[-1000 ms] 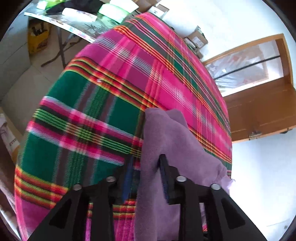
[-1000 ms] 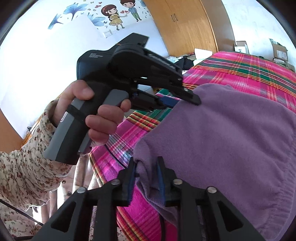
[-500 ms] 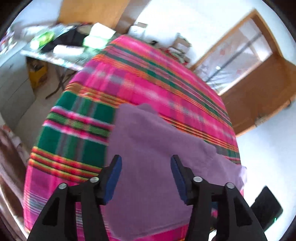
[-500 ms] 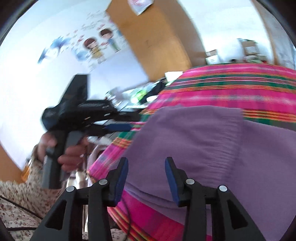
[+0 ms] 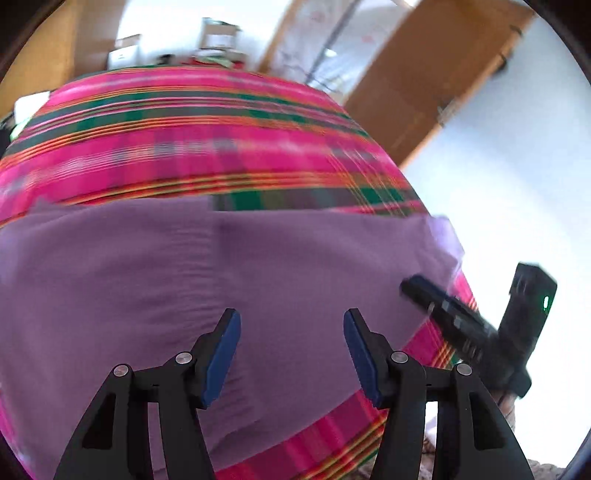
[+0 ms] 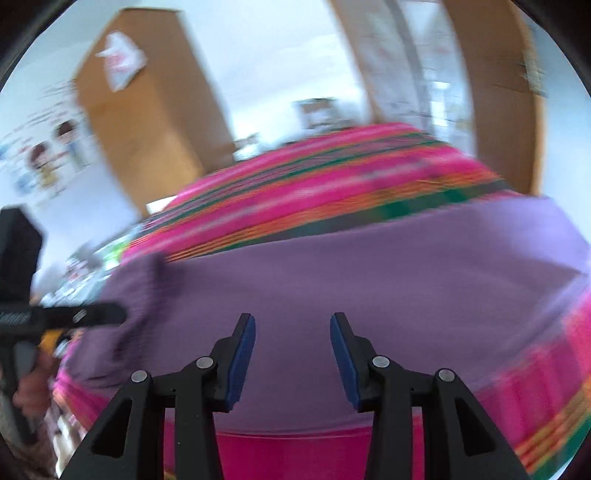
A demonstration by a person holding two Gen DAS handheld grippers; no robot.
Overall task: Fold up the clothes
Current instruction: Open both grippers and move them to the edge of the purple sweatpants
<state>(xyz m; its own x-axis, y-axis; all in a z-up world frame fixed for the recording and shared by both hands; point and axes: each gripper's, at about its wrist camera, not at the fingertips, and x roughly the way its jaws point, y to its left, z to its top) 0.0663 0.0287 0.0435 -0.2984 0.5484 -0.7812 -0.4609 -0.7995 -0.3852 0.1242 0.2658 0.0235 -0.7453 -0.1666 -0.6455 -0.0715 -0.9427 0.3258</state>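
Both your claws are released now: the left gripper and right gripper gape with nothing between the pads, where a second ago each pinched the purple fleece garment. It now lies flat across the near end of the pink plaid bedspread, so that fold looks laid; choose your next edge.

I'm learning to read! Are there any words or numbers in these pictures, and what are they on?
No words can be read here.
Left tongs: pale lettering on the black body, too blurred to read.
Paper on the wooden cupboard: red marks, too blurred.
Cartoon wall stickers: pictures only, no words visible.
Boxes behind the plaid cloth: any print is too small and blurred.
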